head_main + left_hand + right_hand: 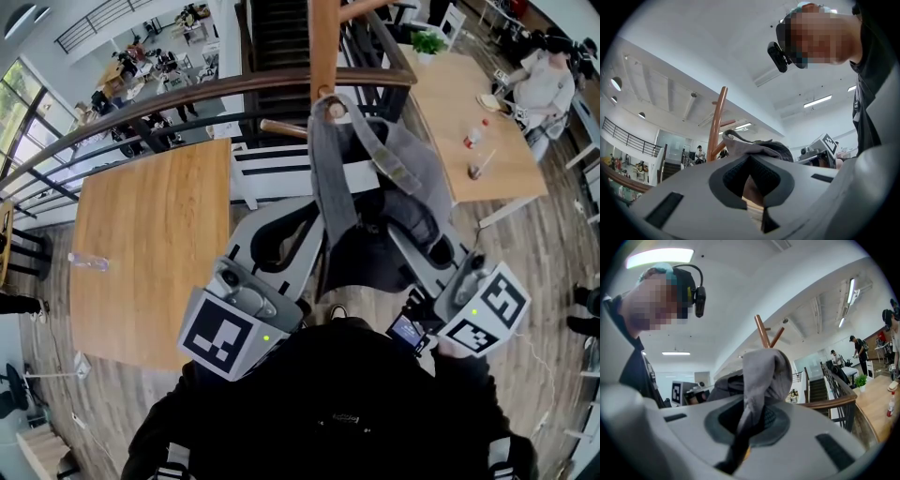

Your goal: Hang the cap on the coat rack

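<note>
Wooden tables [155, 244] at nine and two o'clock of the head view, with a dark railing [187, 94] curving across the top; a busy open hall beyond.

Coat rack [323, 47] pole rising at twelve o'clock, a short peg [333, 108] jutting out just beneath; cap [375, 216] directly below it, its grey band [323, 178] apparently looped over that peg, its dark crown [361, 253] sagging toward six o'clock between the two tools.

Left gripper [298, 225] at eight o'clock of the cap; jaws drawn nearly together, seemingly nipping the cap's edge at their tips; grey fabric lying right on those tips in the left gripper view, the contact itself hard to confirm.

Right gripper [422, 248] at four o'clock; jaws pressed together on a fold of grey fabric running straight down between them, plain in the right gripper view.

Judged stage: hanging nearly done, release not yet made.

Deciding relation: peg at twelve o'clock of both grippers; band's long axis running twelve to six, from peg down to crown; left gripper closer to the pole's line, right gripper farther out.

Probably calls for easing both toward six until the band bears on the peg, then letting go; risk of the loop sliding off the peg's tip if drawn toward the wearer.
</note>
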A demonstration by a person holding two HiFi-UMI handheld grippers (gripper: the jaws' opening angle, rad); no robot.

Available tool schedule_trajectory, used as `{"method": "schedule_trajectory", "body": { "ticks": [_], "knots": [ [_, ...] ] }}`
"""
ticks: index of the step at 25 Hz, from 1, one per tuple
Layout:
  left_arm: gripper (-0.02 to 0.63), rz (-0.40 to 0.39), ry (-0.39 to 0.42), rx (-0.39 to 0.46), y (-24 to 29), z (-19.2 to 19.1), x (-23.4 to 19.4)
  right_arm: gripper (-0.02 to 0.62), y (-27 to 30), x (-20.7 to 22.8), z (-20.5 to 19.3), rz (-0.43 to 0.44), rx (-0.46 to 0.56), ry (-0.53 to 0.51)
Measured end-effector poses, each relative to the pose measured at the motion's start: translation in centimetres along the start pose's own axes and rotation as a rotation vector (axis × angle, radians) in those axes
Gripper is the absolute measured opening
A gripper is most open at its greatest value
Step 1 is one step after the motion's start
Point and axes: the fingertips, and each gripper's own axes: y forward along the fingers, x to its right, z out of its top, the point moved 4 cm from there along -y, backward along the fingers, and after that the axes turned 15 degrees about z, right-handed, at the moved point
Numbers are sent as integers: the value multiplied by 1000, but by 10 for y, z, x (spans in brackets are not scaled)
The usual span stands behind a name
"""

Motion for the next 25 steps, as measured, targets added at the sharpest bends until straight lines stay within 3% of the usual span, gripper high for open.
{"method": "schedule_trajectory", "body": {
  "ticks": [8, 15, 25],
  "knots": [
    [5, 25, 7, 0, -3, 3, -4, 11, 7, 0, 2, 21, 4, 3],
    [5, 39, 13, 6, 37, -9, -15, 11, 13, 46, 0, 39, -5, 17],
    [5, 50, 4, -5, 53, -19, -31, 11, 28, 69, -6, 34, -25, 33]
  ]
}}
